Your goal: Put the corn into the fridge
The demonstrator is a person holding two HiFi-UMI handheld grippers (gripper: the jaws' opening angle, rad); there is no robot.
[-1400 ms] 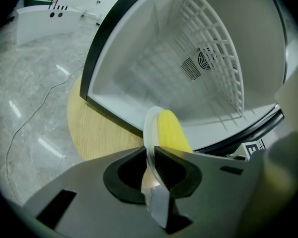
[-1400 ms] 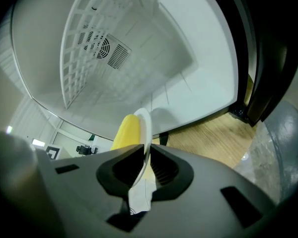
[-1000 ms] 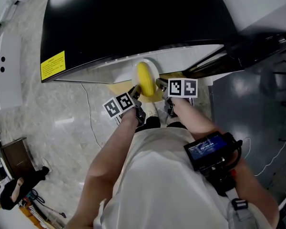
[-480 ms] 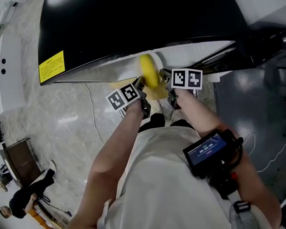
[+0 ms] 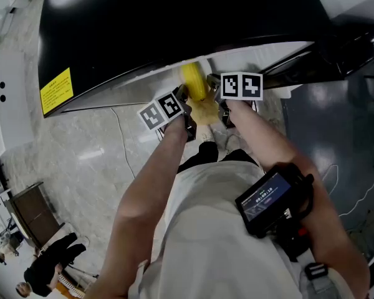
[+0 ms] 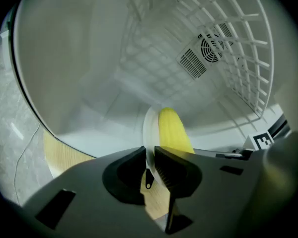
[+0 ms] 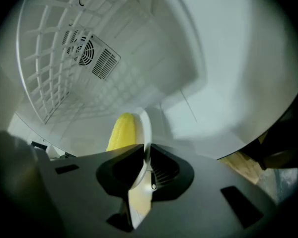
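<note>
The corn (image 5: pixel 193 83) is not loose in either claw: it lies on a white plate (image 6: pixel 150 125), and the plate is what gets carried. The left claw (image 6: pixel 150 158) is clamped on the plate's rim from 1 side and the right claw (image 7: pixel 146 163) is clamped on the rim opposite, so each of the 2 has its jaws closed on thin white edge, with the yellow cob between them. From the head view the cob sits right at the front lip of the fridge (image 5: pixel 174 23), under its black top, with both arms stretched toward the opening. Both gripper views look straight into the fridge's white cavity, where a wire shelf (image 6: pixel 238 48) runs along 1 side and a round fan vent (image 6: pixel 211 46) shows on the back wall, well behind the plate. As far as these views go, the pick-up and the carry to the fridge are done and the plate is at the fridge's mouth, held clear of the fridge floor below it, though whether its underside touches anything cannot be told. What is left, by my reading, is to push the plate deeper into the fridge, set it down level so the cob does not roll off, then release both rims and draw the claws back out.
</note>
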